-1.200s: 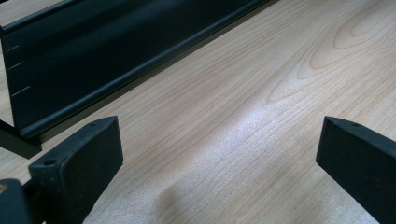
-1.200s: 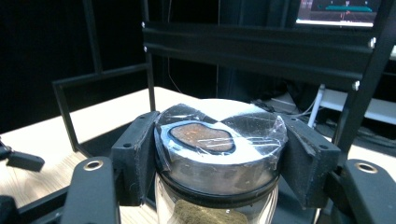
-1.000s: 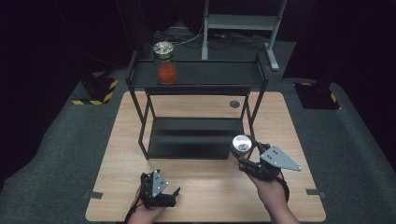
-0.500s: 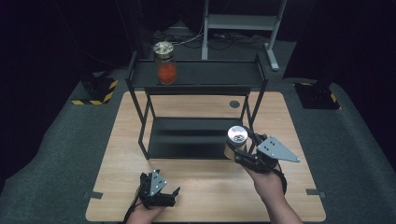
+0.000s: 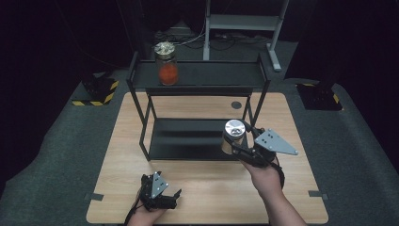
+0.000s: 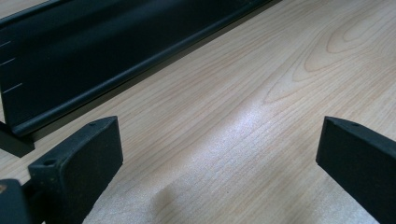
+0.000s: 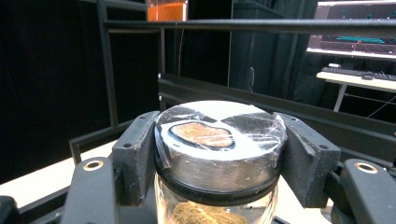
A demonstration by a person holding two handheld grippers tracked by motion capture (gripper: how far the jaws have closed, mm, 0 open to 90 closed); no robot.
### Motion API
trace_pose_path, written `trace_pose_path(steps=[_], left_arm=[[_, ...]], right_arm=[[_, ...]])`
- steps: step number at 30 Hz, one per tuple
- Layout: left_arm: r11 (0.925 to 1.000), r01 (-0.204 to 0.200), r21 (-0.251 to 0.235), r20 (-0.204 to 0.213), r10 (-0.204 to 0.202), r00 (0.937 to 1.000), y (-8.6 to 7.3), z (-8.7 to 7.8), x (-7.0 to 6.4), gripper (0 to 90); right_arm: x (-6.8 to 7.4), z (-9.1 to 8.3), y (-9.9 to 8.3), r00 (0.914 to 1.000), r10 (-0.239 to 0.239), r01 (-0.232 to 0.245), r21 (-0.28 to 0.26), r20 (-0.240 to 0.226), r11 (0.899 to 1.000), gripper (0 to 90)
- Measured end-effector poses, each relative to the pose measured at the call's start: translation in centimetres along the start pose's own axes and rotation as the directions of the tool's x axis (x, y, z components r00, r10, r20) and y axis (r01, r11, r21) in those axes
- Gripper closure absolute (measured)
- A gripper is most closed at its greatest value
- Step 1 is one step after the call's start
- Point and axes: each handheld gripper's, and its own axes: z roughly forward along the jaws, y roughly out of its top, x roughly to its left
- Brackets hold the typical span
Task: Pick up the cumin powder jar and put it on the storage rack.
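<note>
A glass jar (image 5: 234, 129) with a silver lid and brownish contents is held above the table's right half, at the front right corner of the black two-level rack (image 5: 197, 75). My right gripper (image 5: 235, 145) is shut on it just under the lid; in the right gripper view both fingers (image 7: 136, 154) press the jar (image 7: 219, 140) from either side. A second jar (image 5: 166, 66) with orange contents stands on the rack's top shelf at the left. My left gripper (image 5: 173, 197) rests low at the table's front edge, open, with bare wood between its jaws (image 6: 219, 154).
The rack's lower shelf (image 5: 188, 136) lies dark and bare. A round cable hole (image 5: 235, 105) sits in the table behind the rack. Striped floor bases (image 5: 96, 92) flank the table. A grey stand (image 5: 240, 23) is behind.
My right gripper has carried the silver-lidded jar leftward and a little farther from the person, toward the rack's front right corner. The left gripper has barely shifted.
</note>
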Motion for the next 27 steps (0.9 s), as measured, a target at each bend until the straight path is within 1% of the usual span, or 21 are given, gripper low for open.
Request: trace_pose_path(steps=[12, 16, 22, 27], left_arm=[[1.0000, -0.001, -0.003, 0.005, 0.001, 1.0000, -0.1, 0.0, 0.1, 0.7], [1.0000, -0.001, -0.004, 0.006, 0.001, 1.0000, -0.1, 0.0, 0.1, 0.7], [1.0000, -0.002, -0.005, 0.007, 0.002, 1.0000, -0.1, 0.0, 0.1, 0.7], [1.0000, -0.002, -0.005, 0.007, 0.002, 1.0000, -0.1, 0.0, 0.1, 0.7]], right_arm=[[-0.3, 1.1, 2.0, 0.9999, -0.013, 0.013, -0.024, 0.010, 1.000, 34.5], [-0.4, 1.3, 2.7, 0.9998, -0.014, 0.014, -0.033, 0.013, 0.999, 34.5], [-0.4, 1.5, 3.8, 0.9995, -0.028, 0.029, -0.037, 0.017, 0.999, 34.5], [-0.6, 1.7, 4.6, 0.9997, -0.021, 0.021, -0.046, 0.012, 0.999, 34.5]])
